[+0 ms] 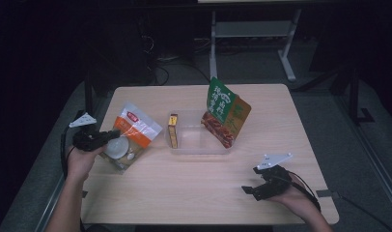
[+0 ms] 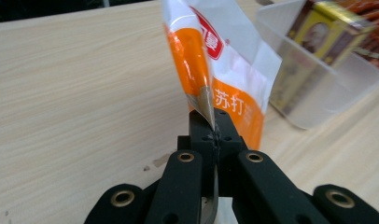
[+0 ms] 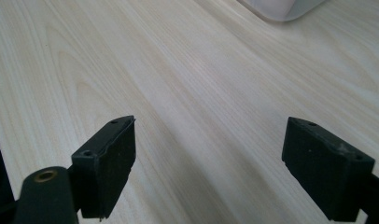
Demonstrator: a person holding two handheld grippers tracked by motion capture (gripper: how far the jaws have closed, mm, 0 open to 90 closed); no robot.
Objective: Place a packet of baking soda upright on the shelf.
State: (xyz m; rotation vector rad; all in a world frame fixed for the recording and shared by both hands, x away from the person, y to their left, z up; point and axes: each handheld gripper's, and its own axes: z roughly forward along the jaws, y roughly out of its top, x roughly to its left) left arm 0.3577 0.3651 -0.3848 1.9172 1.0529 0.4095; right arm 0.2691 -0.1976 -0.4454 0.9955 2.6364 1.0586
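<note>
Your left claw (image 2: 214,133) was clamped on one thin edge of the orange snack bag (image 1: 131,135), lifted near the surface's left edge. Right claw (image 1: 256,189) sat open, empty, near the front-right corner. The bag could slip from so thin a pinch. The clear bin (image 1: 196,145) stood just beside; the front middle looked free.

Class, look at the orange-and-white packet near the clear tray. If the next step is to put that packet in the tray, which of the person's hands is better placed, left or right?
Left, probably. The left tongs are shut on the orange-and-white packet's edge, beside the clear tray. The right tongs are open over bare table.
</note>
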